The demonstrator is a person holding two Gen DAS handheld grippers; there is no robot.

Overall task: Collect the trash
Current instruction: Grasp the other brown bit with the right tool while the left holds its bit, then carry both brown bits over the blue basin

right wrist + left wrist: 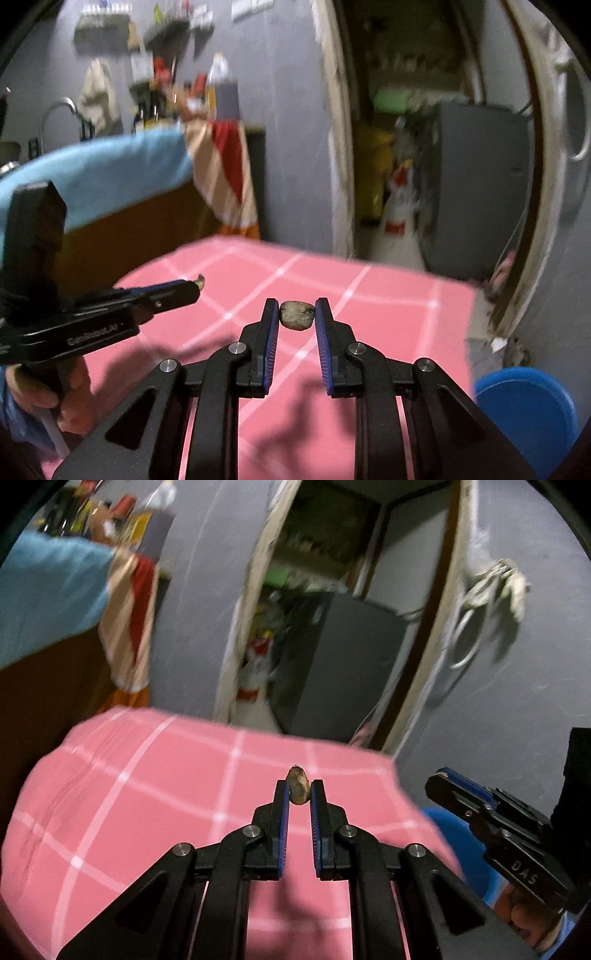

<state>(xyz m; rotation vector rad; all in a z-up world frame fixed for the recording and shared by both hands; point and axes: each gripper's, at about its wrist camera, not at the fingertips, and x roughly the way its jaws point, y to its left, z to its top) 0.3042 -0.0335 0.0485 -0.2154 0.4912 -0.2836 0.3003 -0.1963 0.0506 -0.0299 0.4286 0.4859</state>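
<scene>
Blue-padded black fingers of the left gripper are clamped on a small brown, shell-like scrap of trash, while the right gripper pinches a rounder grey-brown scrap, both held above the pink checked tablecloth on the table. Each piece sits at the very fingertips, so a jolt could likely shake it loose. Both grippers tilt slightly downward, a blue round bin at four o'clock of the right one.

Left gripper clamped; right gripper clamped, raised.
</scene>
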